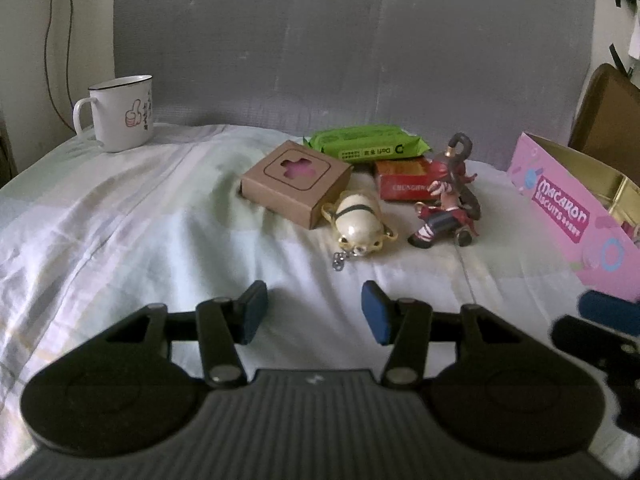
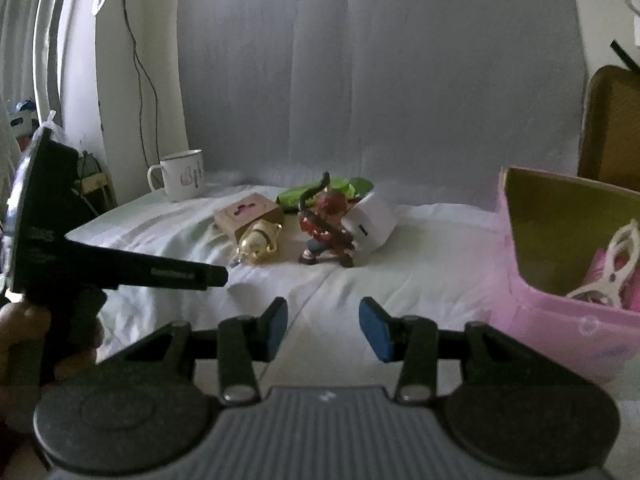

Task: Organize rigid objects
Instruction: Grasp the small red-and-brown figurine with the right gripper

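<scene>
Both grippers hover over a sheet-covered bed (image 1: 140,216); the left gripper (image 1: 315,312) and the right gripper (image 2: 323,328) each stand spread with nothing between the pads. Ahead, mid-bed, a cluster lies close together: a brown cardboard box (image 1: 294,182) with a cut-out window, a cream keychain toy (image 1: 358,220) touching its near corner, a red pack (image 1: 404,180), and a figurine (image 1: 446,200) standing upright just right of the toy. A green wipes packet (image 1: 366,146) lies behind them. A white mug (image 1: 120,114) with a thumbs-up drawing stands far left. At right, an open pink box (image 1: 568,208) reads "MACARON BISCUITS".
</scene>
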The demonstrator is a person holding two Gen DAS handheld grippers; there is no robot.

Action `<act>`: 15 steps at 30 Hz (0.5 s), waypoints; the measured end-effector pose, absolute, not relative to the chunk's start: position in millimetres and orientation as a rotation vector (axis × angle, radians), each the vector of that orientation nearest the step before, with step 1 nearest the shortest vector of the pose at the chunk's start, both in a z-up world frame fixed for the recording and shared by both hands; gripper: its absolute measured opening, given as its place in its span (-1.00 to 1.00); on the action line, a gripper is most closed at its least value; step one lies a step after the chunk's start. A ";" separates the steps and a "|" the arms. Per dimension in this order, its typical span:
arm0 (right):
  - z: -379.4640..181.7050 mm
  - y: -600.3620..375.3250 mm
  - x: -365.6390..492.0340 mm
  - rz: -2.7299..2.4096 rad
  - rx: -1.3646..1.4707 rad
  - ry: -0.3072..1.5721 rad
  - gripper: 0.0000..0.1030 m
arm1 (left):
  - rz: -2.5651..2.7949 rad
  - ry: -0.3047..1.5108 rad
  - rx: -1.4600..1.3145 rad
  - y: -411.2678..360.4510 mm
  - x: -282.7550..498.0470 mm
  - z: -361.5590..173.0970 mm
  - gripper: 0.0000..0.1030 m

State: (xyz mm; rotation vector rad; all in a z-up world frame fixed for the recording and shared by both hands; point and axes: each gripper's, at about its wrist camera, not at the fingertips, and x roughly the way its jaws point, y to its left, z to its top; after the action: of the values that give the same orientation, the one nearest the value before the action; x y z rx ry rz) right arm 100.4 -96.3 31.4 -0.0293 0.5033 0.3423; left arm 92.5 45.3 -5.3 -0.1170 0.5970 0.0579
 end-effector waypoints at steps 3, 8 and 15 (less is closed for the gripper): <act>29.2 -88.0 112.6 0.345 -0.065 0.505 -0.21 | 0.062 0.594 -0.129 47.5 92.5 -5.4 0.07; 39.7 -71.6 144.5 0.370 -0.066 0.485 -0.10 | 0.069 0.592 -0.155 52.1 94.5 -5.8 0.07; 65.3 -52.6 214.8 0.338 0.036 0.477 -0.09 | 0.061 0.586 -0.164 55.0 94.9 -6.0 0.07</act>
State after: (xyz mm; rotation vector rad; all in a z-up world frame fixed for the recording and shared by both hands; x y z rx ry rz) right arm 214.8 -52.6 65.3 0.0360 0.4769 0.3381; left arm 94.9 55.0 -6.0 -0.1642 0.5862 0.0611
